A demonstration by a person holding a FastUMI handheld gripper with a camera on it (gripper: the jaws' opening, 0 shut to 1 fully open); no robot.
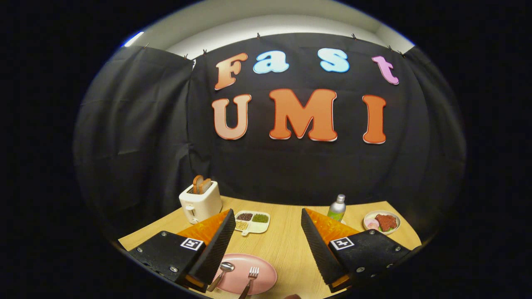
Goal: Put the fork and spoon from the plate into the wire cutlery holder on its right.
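On our pale wooden table, the gripper gapes wide, empty, above a round pink plate bearing a steel spoon and fork.

A white toaster holding toast stands at the counter's far left corner. A divided snack tray lies beside it. A bottle and a bowl of food sit toward the far right corner.

Tool spread wide above plate holding spoon, fork

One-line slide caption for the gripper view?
Open gripper hovers above the pink plate holding spoon and fork; toaster beyond.
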